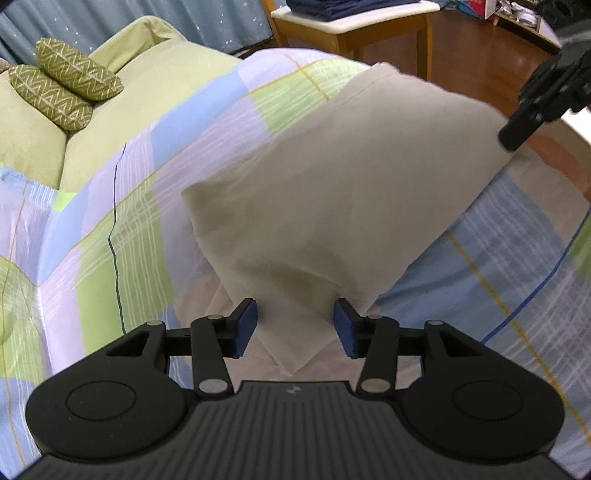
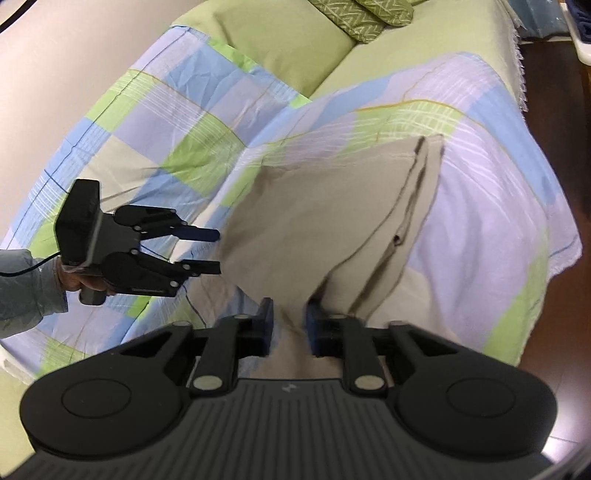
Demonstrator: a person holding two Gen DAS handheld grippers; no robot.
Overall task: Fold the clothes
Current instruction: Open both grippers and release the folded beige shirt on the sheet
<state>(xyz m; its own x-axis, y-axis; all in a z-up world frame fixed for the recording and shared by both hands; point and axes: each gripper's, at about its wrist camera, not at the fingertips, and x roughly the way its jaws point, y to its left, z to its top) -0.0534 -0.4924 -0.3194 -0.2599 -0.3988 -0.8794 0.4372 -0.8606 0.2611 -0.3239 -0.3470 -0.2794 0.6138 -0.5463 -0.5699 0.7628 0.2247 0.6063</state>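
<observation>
A beige garment [image 1: 332, 177] lies folded on a checked bedsheet [image 1: 122, 206]. In the left wrist view my left gripper [image 1: 295, 326] stands open over the garment's near corner, one blue pad on each side and neither pressing the cloth. The right wrist view shows the same gripper [image 2: 218, 253] with its fingers apart at the garment's [image 2: 314, 221] left edge. My right gripper [image 2: 290, 326] is shut on a bunched near end of the garment. From the left wrist view it [image 1: 511, 138] meets the cloth's far right corner.
The sheet covers a green sofa [image 2: 288, 40] with two patterned cushions [image 1: 70, 88]. A wooden stool [image 1: 354, 26] with folded dark clothes stands behind on the brown floor [image 1: 480, 48]. A hand [image 2: 74, 280] and a grey sleeve hold the left gripper.
</observation>
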